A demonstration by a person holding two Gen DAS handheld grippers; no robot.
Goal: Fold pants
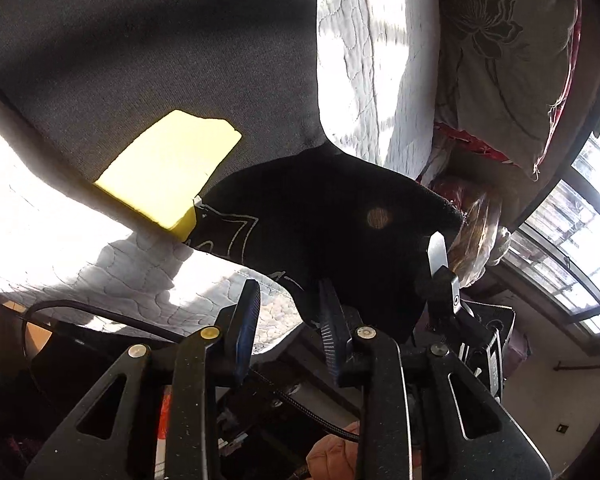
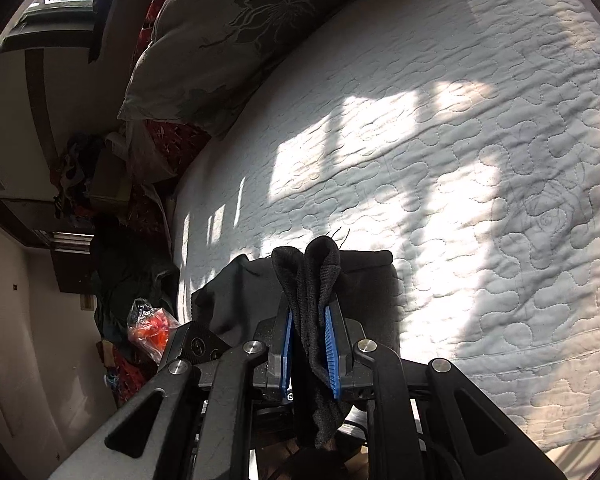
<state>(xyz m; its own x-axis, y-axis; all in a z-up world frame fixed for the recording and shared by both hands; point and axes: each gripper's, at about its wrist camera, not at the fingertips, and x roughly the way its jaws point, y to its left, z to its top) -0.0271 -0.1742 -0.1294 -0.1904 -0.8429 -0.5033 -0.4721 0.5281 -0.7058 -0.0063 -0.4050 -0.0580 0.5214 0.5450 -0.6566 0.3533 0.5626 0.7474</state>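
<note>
The pants are dark grey knit with a yellow patch and a black part with white print. They lie spread on the white quilted bed. My left gripper is open at the near edge of the black part, which drapes over its right finger. My right gripper is shut on a bunched fold of the dark pants fabric, held over the bed's edge. The right gripper also shows in the left wrist view, at the fabric's right side.
A floral pillow and red bedding lie along the bed's far side. Beyond the bed edge are a cluttered floor, a red plastic bag, dark furniture and a window. Sunlight patches fall on the quilt.
</note>
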